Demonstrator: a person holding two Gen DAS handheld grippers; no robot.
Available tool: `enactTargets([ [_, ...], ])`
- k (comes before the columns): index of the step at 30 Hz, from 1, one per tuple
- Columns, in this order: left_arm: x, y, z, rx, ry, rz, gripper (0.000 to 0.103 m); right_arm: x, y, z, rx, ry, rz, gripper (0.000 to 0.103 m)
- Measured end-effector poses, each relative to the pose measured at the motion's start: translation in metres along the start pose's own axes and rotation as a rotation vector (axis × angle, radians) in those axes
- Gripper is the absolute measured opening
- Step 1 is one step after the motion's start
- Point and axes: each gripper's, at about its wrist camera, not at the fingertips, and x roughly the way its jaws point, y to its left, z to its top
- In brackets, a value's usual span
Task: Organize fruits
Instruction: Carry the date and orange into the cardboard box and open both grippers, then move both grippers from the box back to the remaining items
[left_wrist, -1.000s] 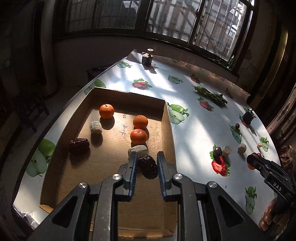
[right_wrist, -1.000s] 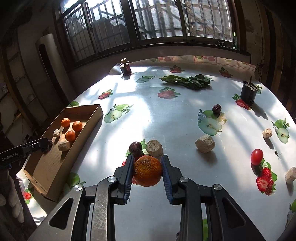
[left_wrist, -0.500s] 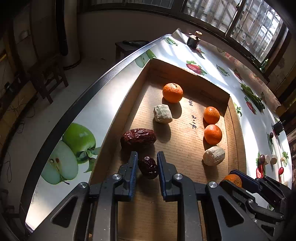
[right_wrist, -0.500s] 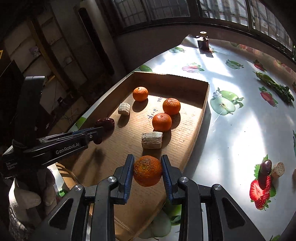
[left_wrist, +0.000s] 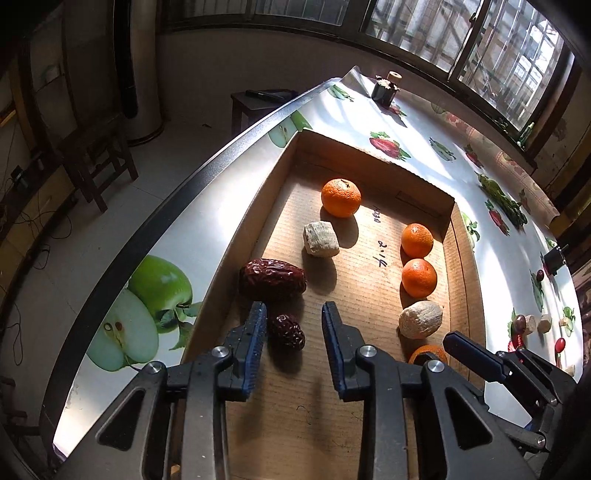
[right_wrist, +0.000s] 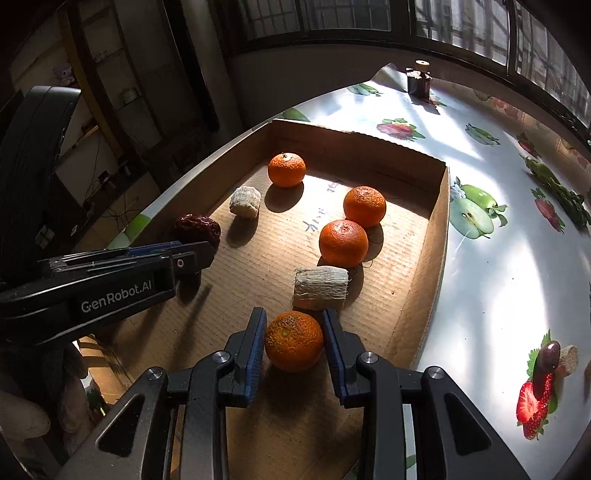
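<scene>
A shallow cardboard box (left_wrist: 369, 155) holds three tangerines (left_wrist: 340, 197), two pale fibrous chunks (left_wrist: 320, 239) and a large wrinkled date (left_wrist: 272, 279). My left gripper (left_wrist: 293, 321) hangs over the box's near left part and its jaws are opening. A small dark date (left_wrist: 286, 331) lies on the box floor between them, beside the left finger and apart from the right pad. My right gripper (right_wrist: 294, 332) is shut on a fourth tangerine (right_wrist: 294, 340), low over the box floor (right_wrist: 436, 236) just in front of a pale chunk (right_wrist: 320, 288). The left gripper (right_wrist: 199, 254) shows side-on in the right wrist view.
The box sits at the left end of a table with a fruit-print cloth (right_wrist: 498, 266). Loose on the cloth to the right are a dark date (right_wrist: 548, 356), pale chunks (left_wrist: 543, 325) and a cherry tomato (left_wrist: 560, 344). Green vegetables (left_wrist: 502, 197) and a black pot (left_wrist: 384, 90) stand farther back.
Both grippers came over the box, the right one carrying its tangerine in from the table. The left jaws have spread and the small date now lies on the box floor.
</scene>
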Motion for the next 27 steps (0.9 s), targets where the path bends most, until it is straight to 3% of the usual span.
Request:
enactTargets([
  [2,-0.024,-0.003,-0.004,0.0,-0.069,0.032,0.051,-0.017,-0.001,-0.001,-0.005,-0.045,-0.008,0.035],
  [3,-0.036,-0.006,-0.007,0.002,-0.108,0.053,0.055,-0.026,-0.002,-0.003,-0.004,-0.064,-0.015,0.036],
  [5,-0.062,-0.013,-0.016,0.009,-0.188,0.104,0.072,-0.045,-0.005,-0.009,0.003,-0.107,-0.035,0.049],
  [8,-0.095,-0.029,-0.035,0.026,-0.293,0.184,0.088,-0.072,-0.016,-0.025,0.034,-0.166,-0.078,0.058],
  [10,-0.111,-0.041,-0.05,0.039,-0.346,0.216,0.09,-0.085,-0.024,-0.036,0.057,-0.188,-0.104,0.058],
  [13,-0.128,-0.055,-0.066,0.044,-0.383,0.189,0.09,-0.103,-0.039,-0.057,0.113,-0.215,-0.143,0.058],
  [18,-0.138,-0.084,-0.076,0.122,-0.4,0.206,0.09,-0.122,-0.061,-0.086,0.219,-0.231,-0.136,0.062],
  [27,-0.146,-0.111,-0.092,0.174,-0.407,0.211,0.09,-0.138,-0.073,-0.107,0.264,-0.249,-0.124,0.062],
])
